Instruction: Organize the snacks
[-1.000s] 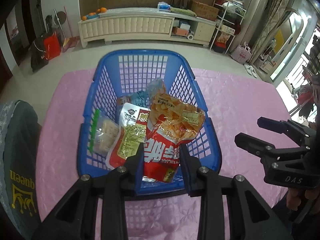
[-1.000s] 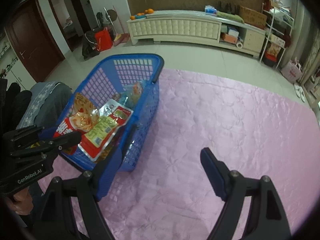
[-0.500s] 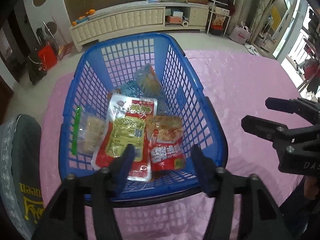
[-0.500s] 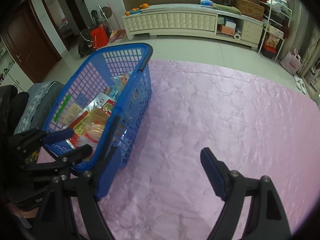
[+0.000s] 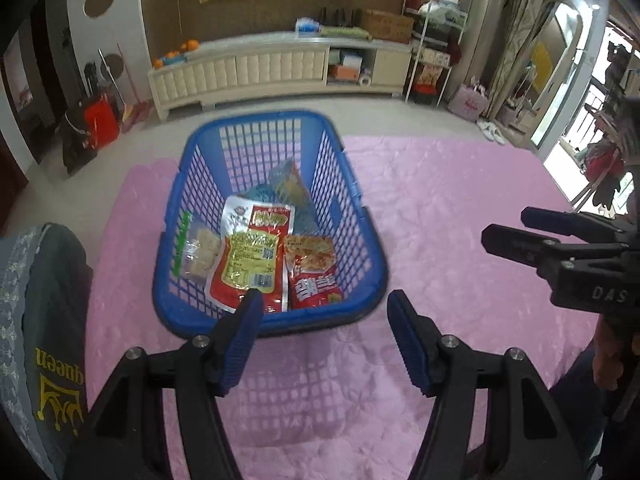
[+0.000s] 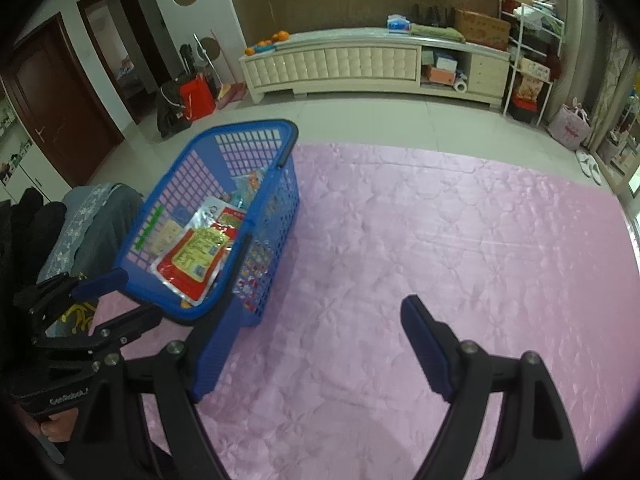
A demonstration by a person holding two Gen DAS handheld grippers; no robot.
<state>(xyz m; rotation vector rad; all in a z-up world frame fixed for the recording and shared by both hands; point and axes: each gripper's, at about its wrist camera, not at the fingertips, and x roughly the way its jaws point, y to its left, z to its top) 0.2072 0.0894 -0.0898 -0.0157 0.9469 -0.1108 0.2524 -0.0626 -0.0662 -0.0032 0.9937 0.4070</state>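
Straight ahead in the left wrist view, a blue basket [image 5: 276,220] sits on a pink cloth [image 5: 440,208]. Inside the basket lie a red and yellow snack bag [image 5: 248,260] and, touching it, an orange snack bag [image 5: 314,268]. Near the basket, the left gripper [image 5: 322,342] has its fingers apart, holding nothing.

From the right wrist view, the right gripper [image 6: 316,344] is spread wide and empty, with the basket [image 6: 264,216] to its left.

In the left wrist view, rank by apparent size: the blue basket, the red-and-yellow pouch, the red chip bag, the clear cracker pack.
1. blue basket
2. red-and-yellow pouch
3. red chip bag
4. clear cracker pack
All lie at similar depth, so the order is fairly safe.
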